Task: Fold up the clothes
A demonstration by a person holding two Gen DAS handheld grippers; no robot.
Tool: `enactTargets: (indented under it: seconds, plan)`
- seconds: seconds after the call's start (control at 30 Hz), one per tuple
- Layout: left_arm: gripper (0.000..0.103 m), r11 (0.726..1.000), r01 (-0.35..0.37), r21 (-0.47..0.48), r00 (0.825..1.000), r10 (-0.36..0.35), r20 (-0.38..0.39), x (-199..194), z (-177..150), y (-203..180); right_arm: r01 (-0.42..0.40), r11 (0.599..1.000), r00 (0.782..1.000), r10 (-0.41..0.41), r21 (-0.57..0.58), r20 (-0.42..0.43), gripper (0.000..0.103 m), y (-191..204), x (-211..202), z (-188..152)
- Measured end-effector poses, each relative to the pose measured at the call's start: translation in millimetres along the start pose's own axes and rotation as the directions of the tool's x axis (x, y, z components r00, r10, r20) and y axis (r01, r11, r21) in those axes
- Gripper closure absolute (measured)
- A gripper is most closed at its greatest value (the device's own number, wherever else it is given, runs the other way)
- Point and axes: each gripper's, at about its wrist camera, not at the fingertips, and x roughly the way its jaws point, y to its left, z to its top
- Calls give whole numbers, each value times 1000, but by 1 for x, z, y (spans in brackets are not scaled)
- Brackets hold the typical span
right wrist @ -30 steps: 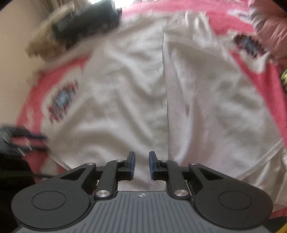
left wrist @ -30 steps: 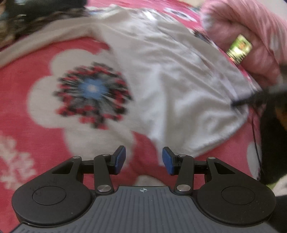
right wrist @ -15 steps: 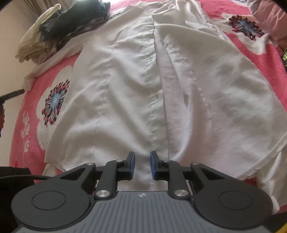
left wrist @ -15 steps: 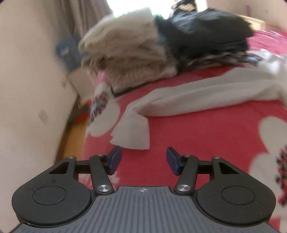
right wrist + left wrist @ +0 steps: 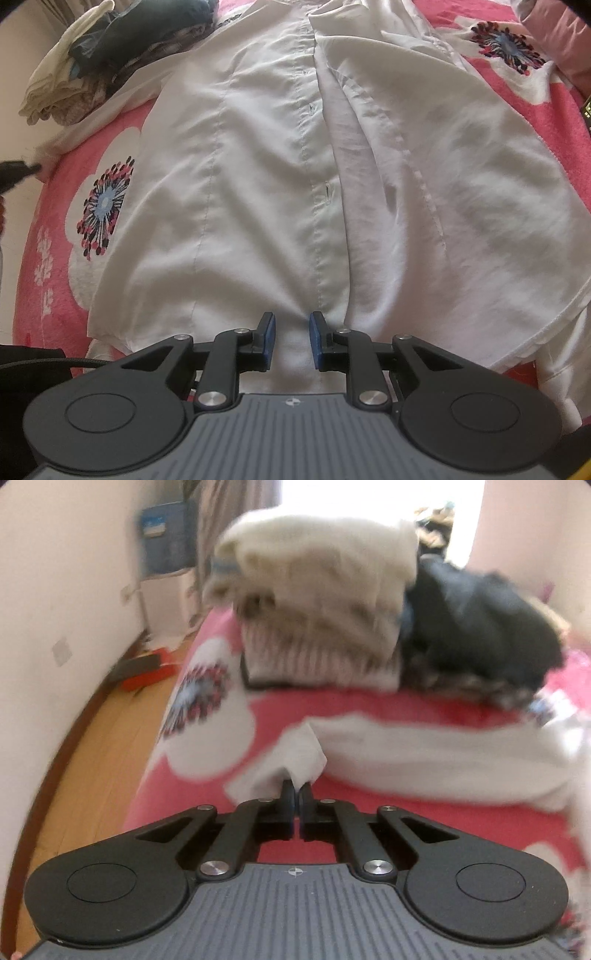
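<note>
A white button shirt (image 5: 258,184) lies spread front-up on the pink flowered bedspread (image 5: 55,221). Its long sleeve (image 5: 424,757) stretches toward the bed's left edge. My left gripper (image 5: 297,794) is shut on the sleeve's cuff (image 5: 295,753), which bunches up over the pads. In the right wrist view the left gripper shows as a dark blurred tip (image 5: 18,170) at the sleeve's end. My right gripper (image 5: 291,332) hovers over the shirt's hem by the button placket, jaws a little apart, with no fold pinched between the pads.
A stack of folded cream knitwear (image 5: 321,609) and dark clothes (image 5: 480,627) sits at the head of the bed, just beyond the sleeve. Wooden floor (image 5: 92,738) and a wall run along the bed's left side. A pink pillow (image 5: 554,37) lies at the far right.
My left gripper swung from the shirt's body to the sleeve end at the bed's left edge and closed on the cuff. The right gripper stayed over the hem.
</note>
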Motion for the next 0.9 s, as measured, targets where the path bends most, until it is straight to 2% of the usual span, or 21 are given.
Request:
enactTargets:
  seconds: [0.07,0.17,0.2,0.27,0.33,0.4,0.5,0.63,0.77,0.9]
  plan:
    - [103,995,86,-60,996,-86,-3,-11,25,20,3,1000,1000,-3,-5,-4,82,1,1,0]
    - [100,983,98,-155,995,-98,5,-11,61,53,5,1000,1000,-6,-7,-6,81,1,2,0]
    - [100,978,76,-196,997,-80,-12,-5,68,64,6,1000,1000,-6,-7,-7,81,1,2,0]
    - [97,970,-21,-244,999,11,-45,11,73,81,6,1000,1000,-6,-6,-6,80,2,2,0]
    - [83,950,-119,-290,990,92,-103,29,69,97,7,1000,1000,-7,-8,-4,79,3,2,-1]
    - [82,923,-178,-342,978,128,-165,46,58,111,8,1000,1000,-8,-10,-2,78,4,2,-2]
    - [82,908,-174,-381,978,114,-176,47,34,117,8,1000,1000,-8,-8,-3,78,4,2,-1]
    - [76,941,-89,-327,988,43,-147,32,14,97,8,1000,1000,-8,-8,-10,77,4,3,0]
    - [73,979,-29,-202,994,7,-106,18,7,63,10,1000,1000,-10,-9,0,76,5,0,0]
    - [73,993,19,-116,995,-31,-99,14,4,23,8,1000,999,-8,0,33,76,6,-7,-4]
